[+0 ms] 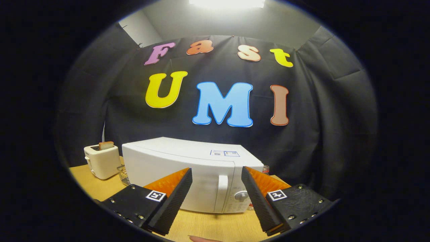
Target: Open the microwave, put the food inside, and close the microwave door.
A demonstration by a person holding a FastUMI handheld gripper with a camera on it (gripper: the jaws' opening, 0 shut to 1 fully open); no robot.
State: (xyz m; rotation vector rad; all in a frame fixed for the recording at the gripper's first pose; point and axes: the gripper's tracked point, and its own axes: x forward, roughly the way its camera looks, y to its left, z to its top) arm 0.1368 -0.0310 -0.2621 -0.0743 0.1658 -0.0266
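Microwave (188, 174) sits shut on the desk (215, 227), its handle (222, 193) just beyond and between the fingers of the claw (217, 176), which gapes wide and holds nothing. A toaster (100, 161) beside the microwave carries a slice of bread (106, 145) in its slot. A wire rack (123, 174) stands between them. Black cloth walls the booth behind, under a bright ceiling light (227, 3).
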